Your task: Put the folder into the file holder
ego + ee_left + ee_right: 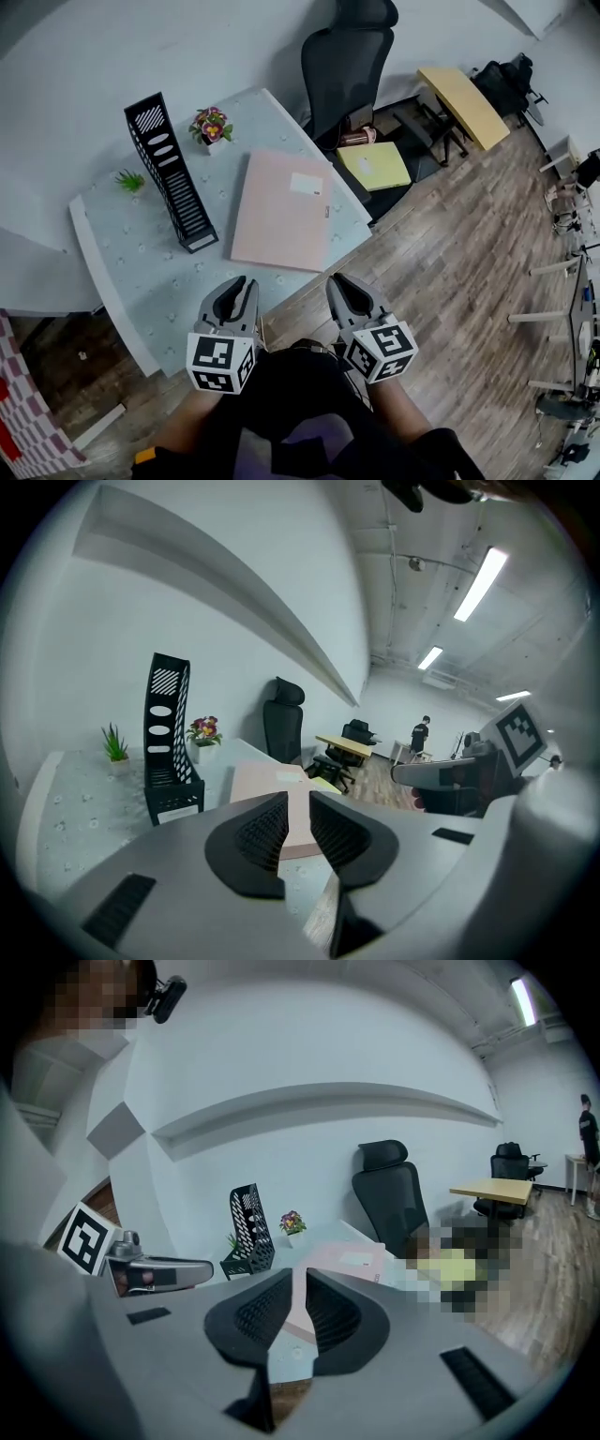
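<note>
**A:** Where is the folder [281, 211] now?

**B:** It lies flat on the counter [141, 258]. It is pink, with a white label [307, 184] near its far right corner, and it is not yet in the file holder [173, 183].

**A:** And the file holder itself?

**B:** It is black and stands upright to the left of the folder. The two are near each other but not touching (a strip of bare counter runs between them). A flower pot [212, 125] stands by its far end, and a small green plant [129, 180] sits on its left side.

**A:** What about the two grippers?

**B:** They hang side by side at the near edge, both short of the folder and touching nothing. The left gripper [246, 285] has its tips over the counter. The right gripper [352, 285] is past the edge, over the wooden floor [450, 244].

**A:** How do the fingers stand?

**B:** On the left they are drawn close, with only a narrow slit between them and nothing in it. In the left gripper view the folder shows through that slit, farther off on the counter. The right gripper's fingers are much the same: nearly together with a thin gap, pinching nothing.

**A:** Is anything else close by?

**B:** A black office chair [345, 66] stands beyond the counter's far right side.
</note>
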Tool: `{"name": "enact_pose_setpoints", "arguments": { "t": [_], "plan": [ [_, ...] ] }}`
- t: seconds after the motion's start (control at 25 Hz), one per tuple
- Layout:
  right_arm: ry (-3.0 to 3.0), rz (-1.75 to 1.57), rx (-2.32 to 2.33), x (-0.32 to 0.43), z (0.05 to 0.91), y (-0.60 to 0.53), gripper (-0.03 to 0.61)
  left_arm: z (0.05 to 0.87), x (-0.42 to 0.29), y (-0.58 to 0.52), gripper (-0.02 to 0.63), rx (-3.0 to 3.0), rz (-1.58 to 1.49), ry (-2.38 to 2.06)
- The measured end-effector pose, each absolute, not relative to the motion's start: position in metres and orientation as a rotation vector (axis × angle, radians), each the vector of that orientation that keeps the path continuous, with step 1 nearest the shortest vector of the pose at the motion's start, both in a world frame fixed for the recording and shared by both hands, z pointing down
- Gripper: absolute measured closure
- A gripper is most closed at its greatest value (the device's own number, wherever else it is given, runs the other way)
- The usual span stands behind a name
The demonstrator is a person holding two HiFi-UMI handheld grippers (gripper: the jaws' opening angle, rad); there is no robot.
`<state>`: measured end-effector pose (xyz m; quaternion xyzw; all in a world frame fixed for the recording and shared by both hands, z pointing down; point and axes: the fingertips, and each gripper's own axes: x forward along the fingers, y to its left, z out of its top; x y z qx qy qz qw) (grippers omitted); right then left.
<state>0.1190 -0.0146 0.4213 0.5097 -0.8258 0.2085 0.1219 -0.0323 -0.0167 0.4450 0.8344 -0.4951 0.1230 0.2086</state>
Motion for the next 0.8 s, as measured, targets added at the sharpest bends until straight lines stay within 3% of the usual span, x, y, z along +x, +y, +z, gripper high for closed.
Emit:
{"name": "enact_pose_setpoints", "arguments": {
  "t": [0.08,0.32,0.8],
  "plan": [
    [-2.403,0.650,1.494,0.118,0.426,-0.022,0.485,0.448,-0.036,-0.023,0.506,2.326,0.353,-1.352],
    [-2.391,0.772,1.497,0.125,0.441,-0.044,0.427,0.467,-0.035,-0.045,0.442,2.295,0.413,-1.249],
    [-2.393,0.978,1.346,0.156,0.483,-0.110,0.377,0.492,-0.006,-0.116,0.367,2.179,0.570,-1.285]
  ]
}}
